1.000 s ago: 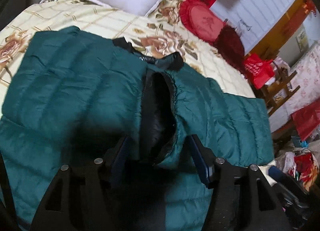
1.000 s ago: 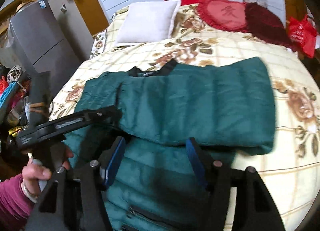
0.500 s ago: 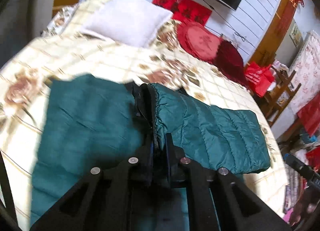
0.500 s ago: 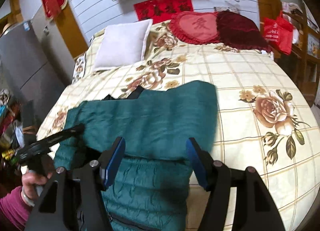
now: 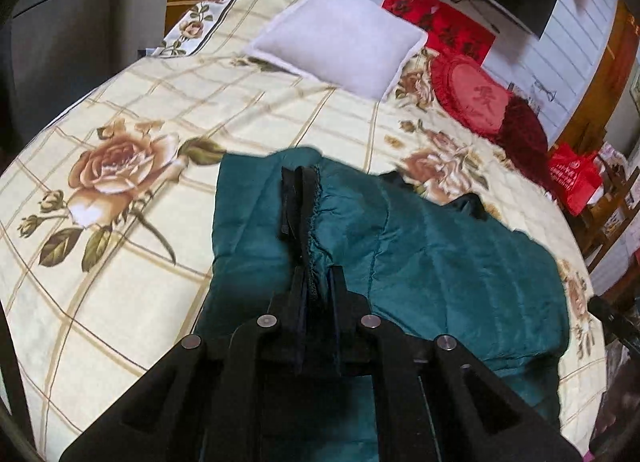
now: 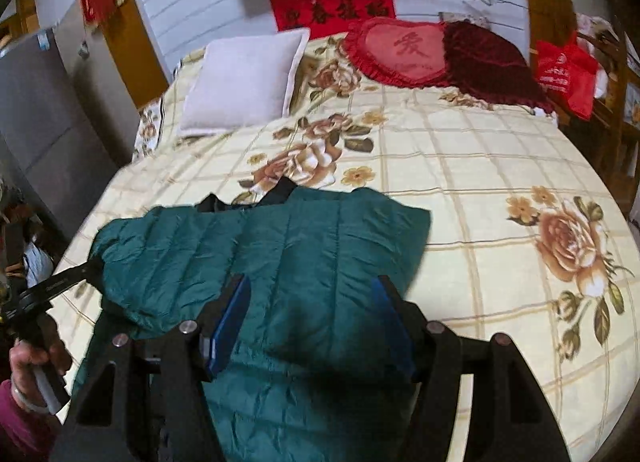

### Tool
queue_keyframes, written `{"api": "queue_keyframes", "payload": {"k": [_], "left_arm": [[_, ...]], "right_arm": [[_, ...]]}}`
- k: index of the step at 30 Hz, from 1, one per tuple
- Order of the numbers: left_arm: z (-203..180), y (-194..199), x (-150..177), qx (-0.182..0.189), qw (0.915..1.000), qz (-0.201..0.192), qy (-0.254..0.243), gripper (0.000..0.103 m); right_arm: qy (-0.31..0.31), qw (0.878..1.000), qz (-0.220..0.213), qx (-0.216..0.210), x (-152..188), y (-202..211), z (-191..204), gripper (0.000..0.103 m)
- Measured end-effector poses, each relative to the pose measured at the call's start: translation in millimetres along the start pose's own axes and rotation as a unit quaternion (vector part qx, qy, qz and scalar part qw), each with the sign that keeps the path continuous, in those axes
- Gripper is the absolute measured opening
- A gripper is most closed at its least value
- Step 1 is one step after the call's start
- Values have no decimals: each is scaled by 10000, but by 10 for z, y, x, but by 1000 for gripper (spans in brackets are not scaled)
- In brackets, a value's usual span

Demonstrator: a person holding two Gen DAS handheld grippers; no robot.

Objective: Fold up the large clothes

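**Puffy jacket pinched at its cuff, other claw spread and idle**

Left wrist view: the left gripper (image 5: 318,282) was clenched on the dark elastic cuff and gathered hem of the green down jacket (image 5: 432,262), its fingers almost meeting over the fabric. The jacket lay near the foot edge of the bed (image 5: 132,109), quilted in soft channels with a slick, faintly shiny shell. It looked light, airy and limp, likely to slide and spring back, so the stitched cuff or a seam seemed a firmer hold than the puffed panels.

Right wrist view: the right gripper (image 6: 312,322) hung released, blue-padded fingers (image 6: 228,322) spread above the jacket's lower body and holding nothing. The folded sleeve lay across the chest, with the black collar (image 6: 276,191) peeking out toward the headboard side. A white pillow (image 6: 244,81) and a red heart cushion (image 6: 400,51) sat at the bed's far edge.
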State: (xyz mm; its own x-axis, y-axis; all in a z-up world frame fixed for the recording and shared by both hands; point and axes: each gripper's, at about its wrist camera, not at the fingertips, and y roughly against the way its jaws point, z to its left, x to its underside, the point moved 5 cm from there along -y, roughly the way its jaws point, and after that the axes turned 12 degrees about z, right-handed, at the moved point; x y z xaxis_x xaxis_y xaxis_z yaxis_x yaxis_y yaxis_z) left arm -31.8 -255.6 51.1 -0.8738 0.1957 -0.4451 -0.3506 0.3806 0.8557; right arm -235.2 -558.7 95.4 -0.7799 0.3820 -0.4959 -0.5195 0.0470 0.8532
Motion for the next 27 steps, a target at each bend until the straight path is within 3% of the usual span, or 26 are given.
{"api": "queue_keyframes", "payload": {"k": [6, 11, 14, 18, 21, 24, 27], "left_arm": [[41, -214, 41, -80, 9999, 86, 63, 19], [37, -274, 1, -177, 9998, 75, 79, 24], [52, -189, -30, -68, 9998, 98, 132, 28], [81, 149, -114, 64, 9988, -417, 264, 50], [-14, 253, -190, 89, 9978, -627, 196, 59], [-124, 105, -267, -121, 9986, -523, 6, 60], [-133, -196, -318, -429, 9988, -231, 7, 60]], "right_arm": [[268, 9976, 522, 377, 49, -650, 156, 66], [513, 9944, 511, 771, 196, -980, 191, 67], [552, 9932, 550, 867, 154, -957, 224, 67], [341, 9976, 249, 557, 68, -646, 228, 67], [289, 9991, 42, 297, -66, -476, 317, 67], [385, 9987, 153, 312, -201, -577, 477, 67], [632, 9960, 201, 600, -284, -759, 615, 67]]}}
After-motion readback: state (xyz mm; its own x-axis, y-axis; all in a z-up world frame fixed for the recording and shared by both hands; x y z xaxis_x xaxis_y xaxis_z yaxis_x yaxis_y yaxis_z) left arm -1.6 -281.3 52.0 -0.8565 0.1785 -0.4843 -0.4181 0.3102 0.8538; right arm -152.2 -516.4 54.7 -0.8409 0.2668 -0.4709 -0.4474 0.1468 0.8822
